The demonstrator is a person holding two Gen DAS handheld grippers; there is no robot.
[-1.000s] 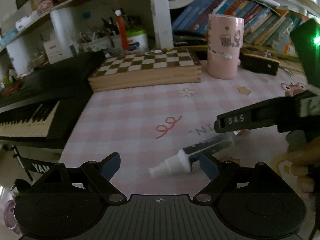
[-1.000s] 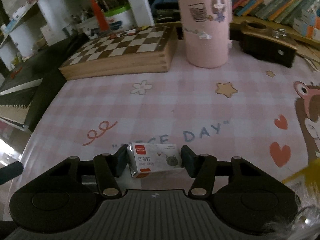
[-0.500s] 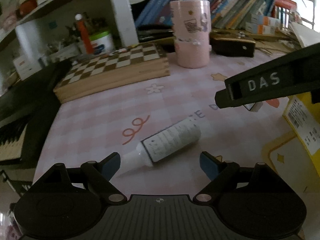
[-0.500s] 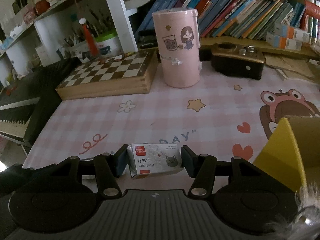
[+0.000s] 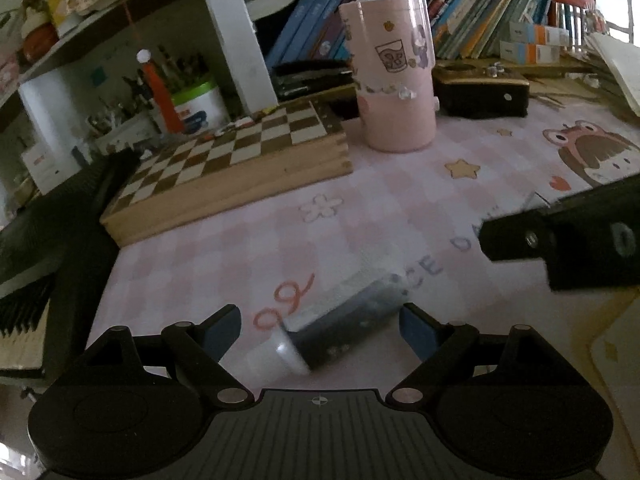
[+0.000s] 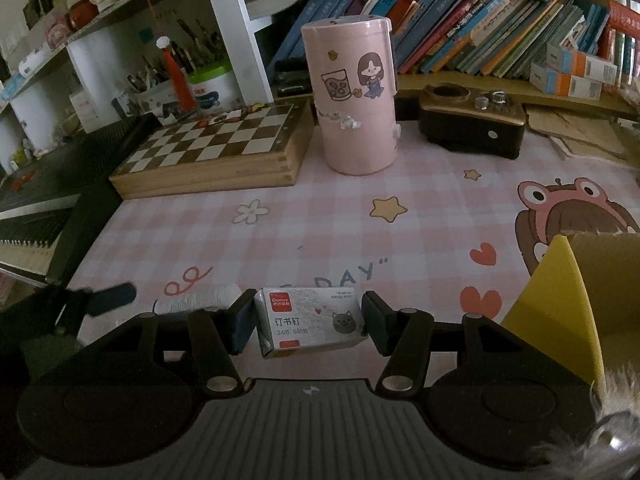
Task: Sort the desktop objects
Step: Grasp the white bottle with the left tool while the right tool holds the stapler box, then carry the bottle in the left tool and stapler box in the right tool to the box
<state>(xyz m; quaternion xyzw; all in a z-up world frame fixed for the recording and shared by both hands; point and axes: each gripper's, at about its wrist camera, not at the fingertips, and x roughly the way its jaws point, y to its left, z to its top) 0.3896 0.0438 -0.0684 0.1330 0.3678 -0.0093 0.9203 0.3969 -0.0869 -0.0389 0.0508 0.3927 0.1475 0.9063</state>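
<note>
Left gripper (image 5: 320,326), jaws wide, has slid in to straddle the bottle (image 5: 340,330) lying on the near mat, grasp likely next; right gripper (image 6: 308,320) holds the staple box (image 6: 310,322) lifted beside the yellow bin (image 6: 560,304).

A glossy paper box (image 6: 310,322) is clamped between matt pads (image 6: 243,322). Beyond the jaws, a smooth wooden chessboard (image 6: 216,150) is seen.

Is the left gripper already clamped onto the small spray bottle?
No, the left gripper stands open, both pads clear of the spray bottle lying between them.
</note>
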